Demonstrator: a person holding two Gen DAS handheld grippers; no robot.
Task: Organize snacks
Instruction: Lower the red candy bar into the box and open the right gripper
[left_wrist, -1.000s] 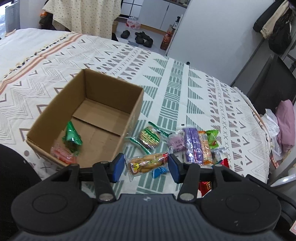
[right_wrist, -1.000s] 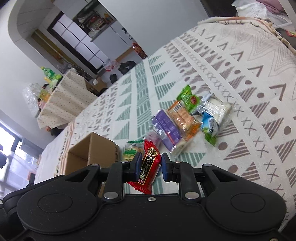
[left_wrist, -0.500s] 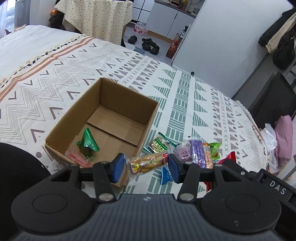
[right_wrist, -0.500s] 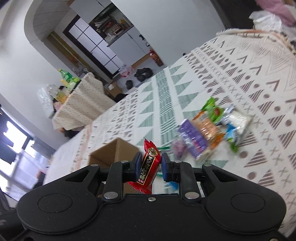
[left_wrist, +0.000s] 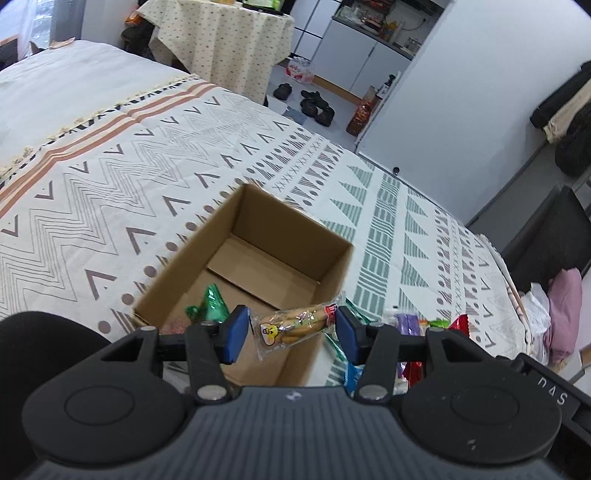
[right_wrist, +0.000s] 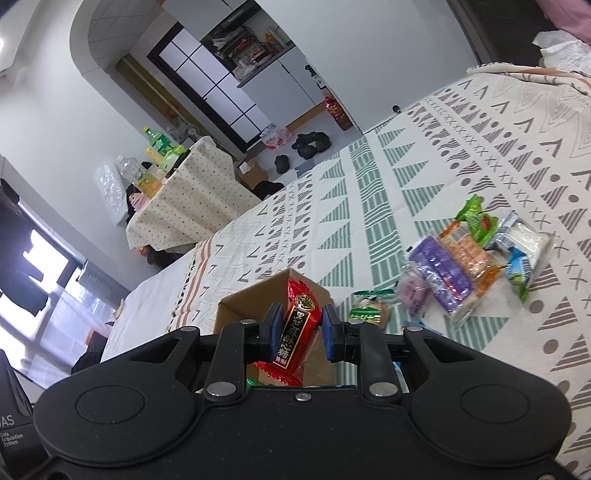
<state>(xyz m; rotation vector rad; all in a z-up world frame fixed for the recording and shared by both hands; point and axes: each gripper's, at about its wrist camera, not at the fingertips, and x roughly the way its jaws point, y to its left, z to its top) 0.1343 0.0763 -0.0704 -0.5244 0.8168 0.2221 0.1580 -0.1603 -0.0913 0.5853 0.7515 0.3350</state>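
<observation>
An open cardboard box (left_wrist: 334, 258) sits on the patterned bedspread; a green snack (left_wrist: 211, 307) lies inside it. My left gripper (left_wrist: 290, 330) is shut on a clear pack of biscuit sticks (left_wrist: 295, 325) and holds it above the box's near right corner. My right gripper (right_wrist: 300, 329) is shut on a red candy packet (right_wrist: 298, 328), upright, just in front of the box (right_wrist: 255, 297). Several loose snacks (right_wrist: 465, 258) lie in a pile to the right of the box. The red packet's tip also shows in the left wrist view (left_wrist: 460, 323).
The bedspread (left_wrist: 110, 177) stretches left and behind the box. A draped table (right_wrist: 184, 195) with bottles stands beyond the bed. Shoes (left_wrist: 314, 107) lie on the floor. A pink pillow (left_wrist: 563, 306) sits off the bed's right edge.
My left gripper rose and moved left with the biscuit pack, from over the snack pile to over the box. My right gripper lifted the red packet toward the box.
</observation>
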